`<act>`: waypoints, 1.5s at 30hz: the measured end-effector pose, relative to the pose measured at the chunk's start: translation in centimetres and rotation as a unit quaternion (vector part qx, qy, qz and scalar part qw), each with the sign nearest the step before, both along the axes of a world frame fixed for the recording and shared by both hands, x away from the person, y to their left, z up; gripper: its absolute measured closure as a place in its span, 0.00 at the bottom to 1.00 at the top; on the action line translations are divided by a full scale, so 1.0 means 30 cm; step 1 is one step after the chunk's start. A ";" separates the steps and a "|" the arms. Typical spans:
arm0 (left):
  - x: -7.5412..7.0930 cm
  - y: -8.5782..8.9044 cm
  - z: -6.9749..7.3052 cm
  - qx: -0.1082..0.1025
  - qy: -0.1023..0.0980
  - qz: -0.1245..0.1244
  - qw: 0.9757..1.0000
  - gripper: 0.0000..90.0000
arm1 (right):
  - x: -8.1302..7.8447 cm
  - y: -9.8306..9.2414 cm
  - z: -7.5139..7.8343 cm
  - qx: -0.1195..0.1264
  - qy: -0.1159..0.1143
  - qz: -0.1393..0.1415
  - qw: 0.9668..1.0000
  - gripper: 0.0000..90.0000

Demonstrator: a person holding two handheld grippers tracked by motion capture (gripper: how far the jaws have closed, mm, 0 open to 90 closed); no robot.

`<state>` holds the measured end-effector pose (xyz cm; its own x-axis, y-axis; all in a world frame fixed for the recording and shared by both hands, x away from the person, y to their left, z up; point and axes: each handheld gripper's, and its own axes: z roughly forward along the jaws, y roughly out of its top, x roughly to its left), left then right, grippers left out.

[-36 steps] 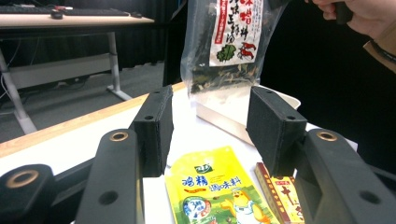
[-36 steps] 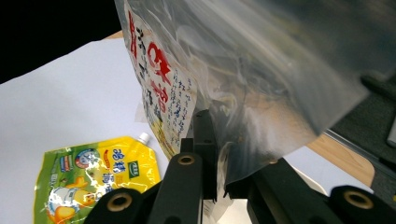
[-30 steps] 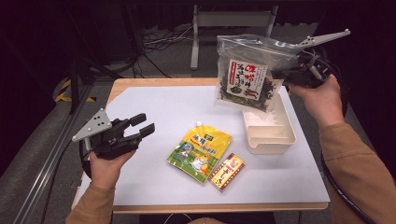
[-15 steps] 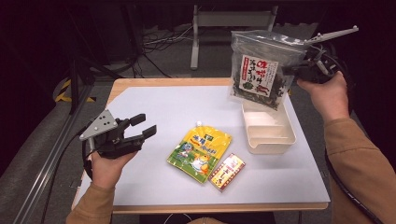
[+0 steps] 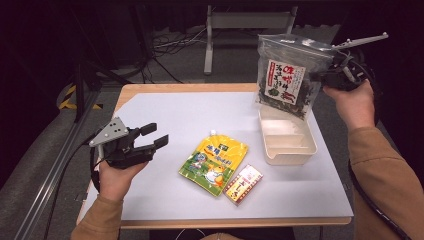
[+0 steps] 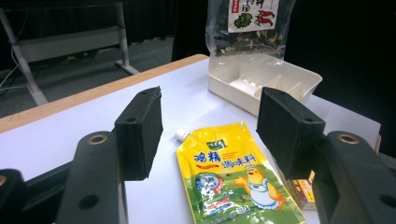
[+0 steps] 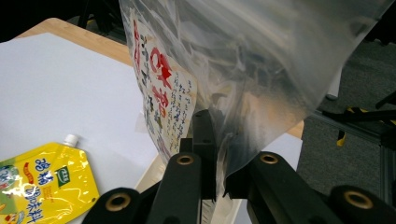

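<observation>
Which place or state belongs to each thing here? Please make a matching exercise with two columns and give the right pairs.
Things:
1. clear bag of dried food
2. yellow spouted pouch
3. white tray
4. small red and white box

Places or states:
A. lies flat in the middle of the table
B. hangs in the air, gripped by the right gripper
C. lies beside the pouch, nearest the person
D. stands on the table under the hanging bag

Pairs: 1-B, 2-A, 3-D, 4-C

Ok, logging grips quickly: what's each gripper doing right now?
Left gripper: open, holding nothing; its jaws have just been opening.
Right gripper: shut on the clear seaweed snack bag, held above the white tray.
</observation>
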<state>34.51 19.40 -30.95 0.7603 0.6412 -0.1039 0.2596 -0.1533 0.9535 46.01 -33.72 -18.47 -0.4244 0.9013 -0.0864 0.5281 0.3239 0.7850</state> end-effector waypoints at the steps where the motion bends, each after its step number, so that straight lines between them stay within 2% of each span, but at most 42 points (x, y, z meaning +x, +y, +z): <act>1: 0.001 -0.001 -0.001 0.002 -0.001 0.001 1.000 0.44 | 0.003 -0.004 -0.005 0.001 0.001 -0.002 1.000 0.95; 6: 0.005 -0.004 -0.009 0.007 0.000 0.006 1.000 0.42 | 0.016 -0.017 -0.027 0.003 0.008 -0.010 1.000 0.95; 7: 0.012 -0.002 -0.014 0.001 0.010 0.003 1.000 0.42 | 0.023 -0.024 -0.040 0.003 0.011 -0.014 1.000 0.95; 9: 0.016 -0.001 -0.019 0.003 0.015 0.005 1.000 0.41 | 0.028 -0.028 -0.049 0.001 0.012 -0.017 1.000 0.95; 14: 0.027 0.000 -0.034 0.014 0.009 0.010 1.000 0.38 | 0.038 -0.044 -0.071 -0.005 0.015 -0.025 1.000 0.95; 21: 0.035 0.001 -0.046 0.020 0.011 0.015 1.000 0.37 | 0.040 -0.061 -0.080 -0.007 0.015 -0.038 0.999 0.95; 29: 0.036 -0.002 -0.052 0.021 0.018 0.013 1.000 0.37 | 0.039 -0.052 -0.087 -0.015 0.010 -0.039 0.999 0.95; 35: 0.039 -0.002 -0.055 0.026 0.016 0.009 0.999 0.37 | 0.040 -0.047 -0.104 -0.015 0.004 -0.037 0.999 0.95; 40: 0.038 -0.007 -0.058 0.023 0.020 0.010 0.999 0.37 | 0.050 -0.042 -0.132 -0.018 0.015 -0.036 0.999 0.95; 45: 0.042 -0.006 -0.060 0.026 0.021 0.010 0.999 0.37 | 0.064 -0.056 -0.184 -0.007 0.028 -0.041 0.999 0.94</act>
